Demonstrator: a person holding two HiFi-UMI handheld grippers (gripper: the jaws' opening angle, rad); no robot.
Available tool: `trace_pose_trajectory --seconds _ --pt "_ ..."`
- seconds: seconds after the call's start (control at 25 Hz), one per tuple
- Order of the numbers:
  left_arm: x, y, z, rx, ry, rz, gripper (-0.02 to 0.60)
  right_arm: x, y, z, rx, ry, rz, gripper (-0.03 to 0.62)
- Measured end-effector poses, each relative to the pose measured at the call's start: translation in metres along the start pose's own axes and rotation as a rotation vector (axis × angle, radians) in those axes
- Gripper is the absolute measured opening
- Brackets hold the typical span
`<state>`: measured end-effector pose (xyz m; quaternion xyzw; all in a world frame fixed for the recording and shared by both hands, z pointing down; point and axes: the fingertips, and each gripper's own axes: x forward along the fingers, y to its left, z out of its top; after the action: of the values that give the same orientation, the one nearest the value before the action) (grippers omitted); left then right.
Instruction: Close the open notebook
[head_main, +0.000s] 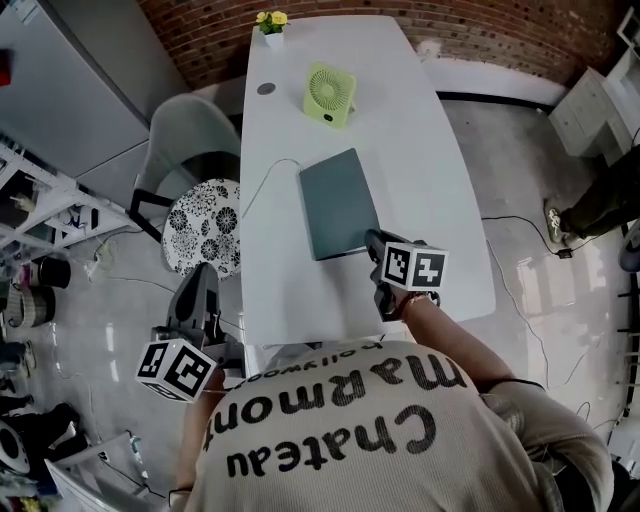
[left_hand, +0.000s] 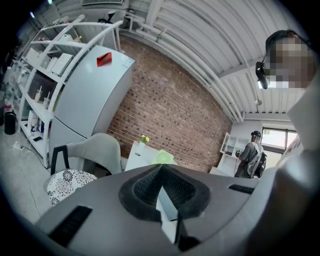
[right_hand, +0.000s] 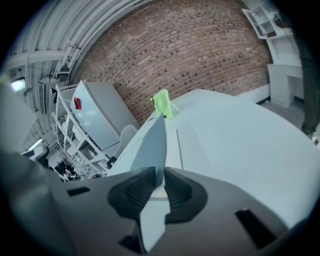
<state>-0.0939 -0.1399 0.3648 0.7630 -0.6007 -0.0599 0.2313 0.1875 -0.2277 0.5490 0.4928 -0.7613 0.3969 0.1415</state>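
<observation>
Lying almost flat in the middle of the white table (head_main: 420, 130), the notebook (head_main: 338, 203) is clamped at its near right corner by the right gripper (head_main: 375, 243), probably to lay the cover down softly. The left gripper (head_main: 203, 275) hangs beside the table's near left, jaws together and empty, as it seems not needed. The person's shirt (head_main: 340, 420) reads "Chateau Marmon".

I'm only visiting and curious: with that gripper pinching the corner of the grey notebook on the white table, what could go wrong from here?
1. The right gripper has only the near corner of the notebook between its pads. If it pulls away before letting go, it could drag the notebook across the table.
2. The cover is thin, so a twist at that corner might crease it.
</observation>
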Motion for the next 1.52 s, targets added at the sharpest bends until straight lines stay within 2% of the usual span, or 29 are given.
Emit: trace_pose_trajectory --seconds 0.32,1.08,1.28,1.52 --pt "-0.006 0.006 0.000 0.001 -0.007 0.020 0.002 0.007 -0.009 -0.009 0.023 0.021 -0.019 0.060" --pt "-0.008 0.013 0.000 -0.003 -0.006 0.005 0.002 0.014 -0.019 -0.019 0.033 0.047 -0.073 0.086" --pt "-0.006 0.011 -0.005 -0.002 0.001 -0.006 0.002 0.012 -0.023 -0.020 0.024 0.058 -0.110 0.114" --pt "-0.009 0.009 -0.019 -0.016 0.060 -0.009 0.002 0.003 -0.026 -0.031 0.031 0.071 -0.167 0.161"
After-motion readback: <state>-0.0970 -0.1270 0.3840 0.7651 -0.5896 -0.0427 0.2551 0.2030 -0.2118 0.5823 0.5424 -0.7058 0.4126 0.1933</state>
